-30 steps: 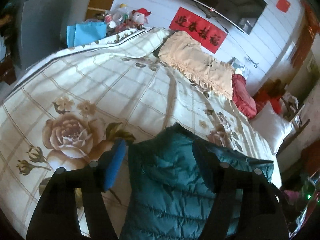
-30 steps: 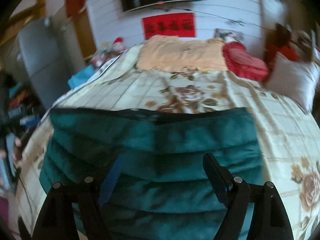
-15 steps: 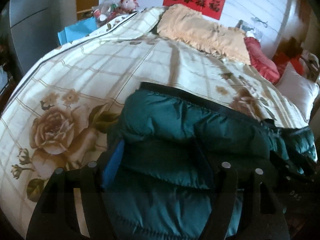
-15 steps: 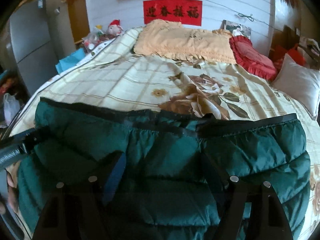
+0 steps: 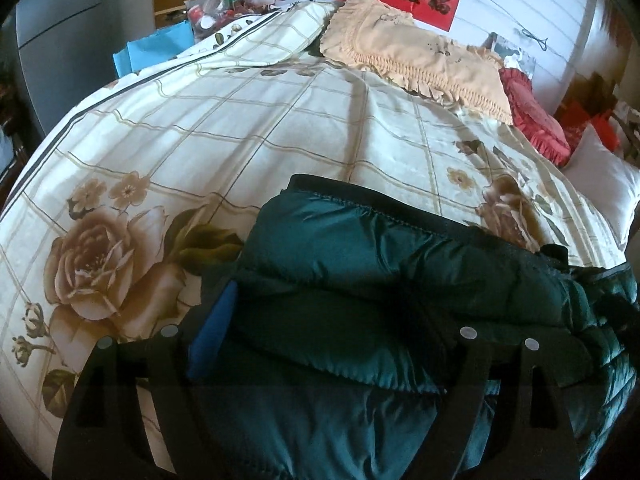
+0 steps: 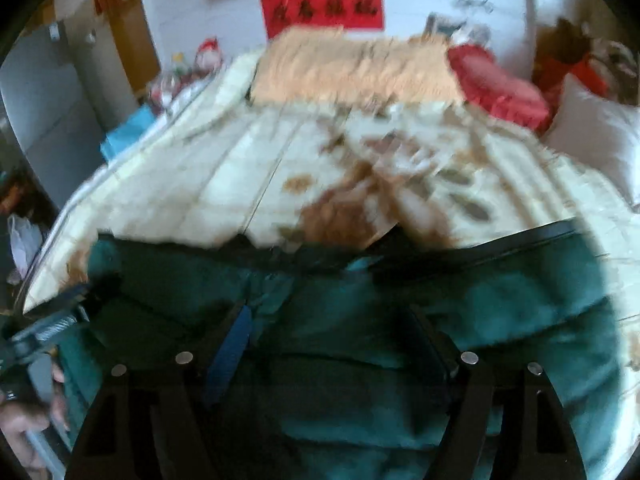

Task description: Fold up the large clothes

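Note:
A dark green puffer jacket (image 5: 360,280) lies folded over on the floral bedspread (image 5: 240,128), its black hem band toward the pillows. My left gripper (image 5: 320,308) is open, its fingers wide apart just above the jacket's left end, holding nothing. In the blurred right wrist view the jacket (image 6: 520,320) fills the lower half. My right gripper (image 6: 328,332) is open over the jacket's middle. The left gripper's body shows at the left edge of that view (image 6: 44,332), with the hand that holds it.
A beige frilled pillow (image 5: 420,64), a red cushion (image 5: 536,120) and a white pillow (image 5: 608,184) lie at the head of the bed. A blue bag (image 5: 156,50) and toys stand beyond the bed's left edge. A grey cabinet (image 5: 60,40) stands left.
The jacket's top part has been folded over toward me and now lies doubled. Both grippers have come down closer to it. The right wrist view is blurred by motion.

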The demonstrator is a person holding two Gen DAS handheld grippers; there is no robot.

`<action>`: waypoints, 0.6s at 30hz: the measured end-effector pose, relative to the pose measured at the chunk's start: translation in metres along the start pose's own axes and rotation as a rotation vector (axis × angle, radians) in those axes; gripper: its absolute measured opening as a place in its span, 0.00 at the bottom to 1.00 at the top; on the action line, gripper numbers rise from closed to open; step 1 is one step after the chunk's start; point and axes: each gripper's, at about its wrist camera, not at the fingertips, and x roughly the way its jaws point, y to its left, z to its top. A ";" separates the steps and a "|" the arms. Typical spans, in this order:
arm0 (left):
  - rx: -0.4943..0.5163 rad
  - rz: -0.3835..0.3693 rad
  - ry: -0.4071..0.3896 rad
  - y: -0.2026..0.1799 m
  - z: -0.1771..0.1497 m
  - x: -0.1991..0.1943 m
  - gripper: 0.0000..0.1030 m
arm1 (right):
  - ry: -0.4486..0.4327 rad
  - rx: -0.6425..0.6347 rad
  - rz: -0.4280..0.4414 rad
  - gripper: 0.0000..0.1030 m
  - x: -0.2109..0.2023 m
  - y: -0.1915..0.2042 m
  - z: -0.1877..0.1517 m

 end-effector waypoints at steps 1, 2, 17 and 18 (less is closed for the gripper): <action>0.001 0.001 -0.001 0.000 0.000 0.000 0.81 | -0.013 0.000 -0.018 0.73 -0.005 -0.008 0.002; 0.002 0.003 -0.002 0.000 0.000 0.000 0.81 | -0.020 -0.004 -0.046 0.73 -0.008 -0.016 0.004; 0.035 0.026 -0.018 -0.008 -0.001 0.005 0.83 | 0.105 0.094 -0.198 0.77 0.035 -0.087 -0.014; 0.038 0.027 -0.020 -0.008 -0.001 0.005 0.83 | 0.101 0.095 -0.195 0.77 0.031 -0.086 -0.014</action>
